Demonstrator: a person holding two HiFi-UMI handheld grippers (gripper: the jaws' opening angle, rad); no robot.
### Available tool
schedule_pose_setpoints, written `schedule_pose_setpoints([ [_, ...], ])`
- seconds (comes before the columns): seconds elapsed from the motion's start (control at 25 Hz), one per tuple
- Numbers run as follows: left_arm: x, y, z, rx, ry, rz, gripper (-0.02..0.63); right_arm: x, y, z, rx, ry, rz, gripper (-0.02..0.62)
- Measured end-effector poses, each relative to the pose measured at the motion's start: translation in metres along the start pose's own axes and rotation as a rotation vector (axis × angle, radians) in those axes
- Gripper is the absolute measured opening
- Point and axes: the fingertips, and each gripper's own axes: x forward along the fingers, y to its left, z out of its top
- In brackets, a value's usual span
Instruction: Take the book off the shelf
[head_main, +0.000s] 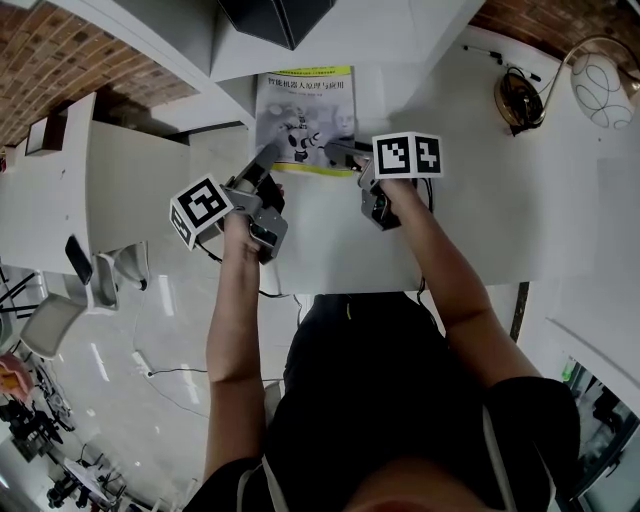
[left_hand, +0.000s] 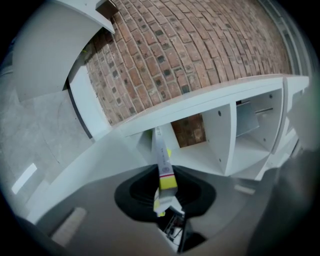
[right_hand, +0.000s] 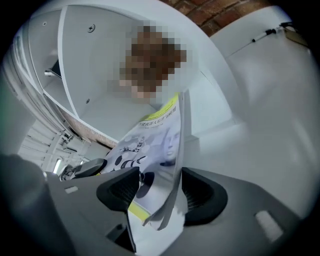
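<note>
You hold the thin grey-covered book with the yellow-green band (head_main: 305, 115) out over the white table top (head_main: 480, 200), its cover facing up at you. Whether it rests on that surface cannot be told from above.

Your left gripper (head_main: 268, 160) is pinched on the book's left edge. In the left gripper view the book stands edge-on between the black pads (left_hand: 134, 192), which close against it. Your right gripper (head_main: 342, 152) stands spread wide. The book's near right corner lies between its jaws, with a gap showing on the left pad's side.

Behind the book the white shelf unit (left_hand: 220, 135) shows its open compartments, and the red-brown brick wall (left_hand: 200, 50) rises above it.

The table top is plain and matte. A dark coil of cable (head_main: 518, 98) lies near its far right corner, well apart from the book.

To your left the glossy grey floor (head_main: 150, 330) carries bright reflections. A thin black cable (head_main: 180, 385) runs across it, and a pale grey chair (head_main: 45, 325) stands at the left edge.
</note>
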Motion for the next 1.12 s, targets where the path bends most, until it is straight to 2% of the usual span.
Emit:
schedule_pose_setpoints([
  [0.32, -0.009, 0.000, 0.005, -0.040, 0.029, -0.037, 0.069, 0.007, 0.010, -0.007, 0.062, 0.057, 0.096, 0.272],
  [0.56, -0.013, -0.004, 0.006, -0.156, 0.027, -0.112, 0.069, 0.007, 0.014, -0.007, 0.163, 0.074, 0.174, 0.282],
  [0.88, -0.018, -0.011, 0.007, -0.340, 0.008, -0.231, 0.071, -0.002, 0.026, -0.009, 0.338, 0.046, 0.295, 0.285],
  [0.96, -0.019, -0.014, 0.007, -0.328, 0.007, -0.233, 0.071, -0.001, 0.028, -0.010, 0.364, 0.046, 0.314, 0.281],
  [1.12, -0.019, -0.012, 0.006, -0.260, 0.015, -0.198, 0.071, 0.002, 0.027, -0.011, 0.342, 0.053, 0.301, 0.256],
])
